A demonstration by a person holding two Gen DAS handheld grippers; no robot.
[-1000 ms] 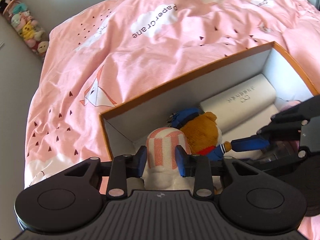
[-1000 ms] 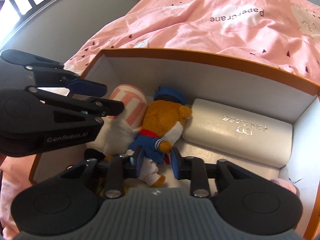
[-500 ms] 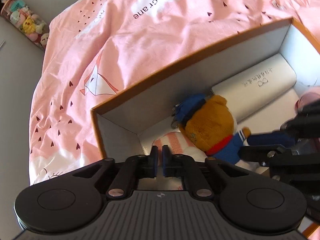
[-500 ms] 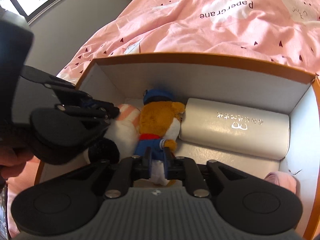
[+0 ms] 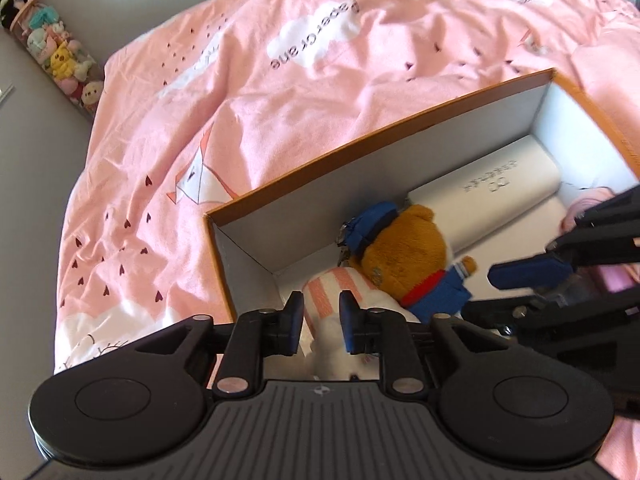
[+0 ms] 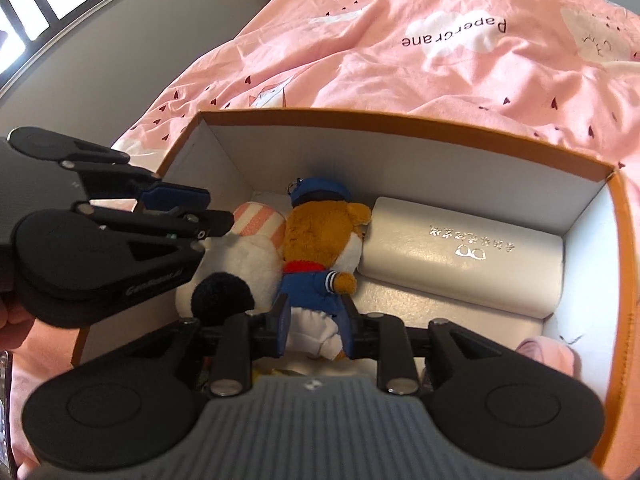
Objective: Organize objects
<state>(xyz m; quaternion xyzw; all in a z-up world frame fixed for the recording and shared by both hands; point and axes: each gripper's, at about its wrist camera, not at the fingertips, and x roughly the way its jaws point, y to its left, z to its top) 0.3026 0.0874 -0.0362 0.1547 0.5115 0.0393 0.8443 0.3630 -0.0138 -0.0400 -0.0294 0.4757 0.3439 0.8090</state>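
Both toys lie in the box [image 6: 400,128]; the left gripper [image 5: 320,322] is opening around the striped toy [image 5: 332,292], the right gripper [image 6: 316,330] around the bear [image 6: 324,240]. Judging by this, placing is done; next, lift both clear.

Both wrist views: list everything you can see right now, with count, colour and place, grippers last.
box: one, orange outside, white inside, open on the bed.
bear plush: one, brown with blue cap and jacket and red collar, lying mid-box.
striped plush: one, white with pink-striped top and a black part, left of the bear, touching it.
case: one, off-white, silver lettering, right of the bear along the back wall.
pink item: one, right front corner; what it is I cannot tell.
duvet: one, pink, printed.
small toys: several, mixed colours, in a row beside the bed.
left gripper: black with blue pads, opening, striped plush between them.
right gripper: same colours, opening around the bear's legs.
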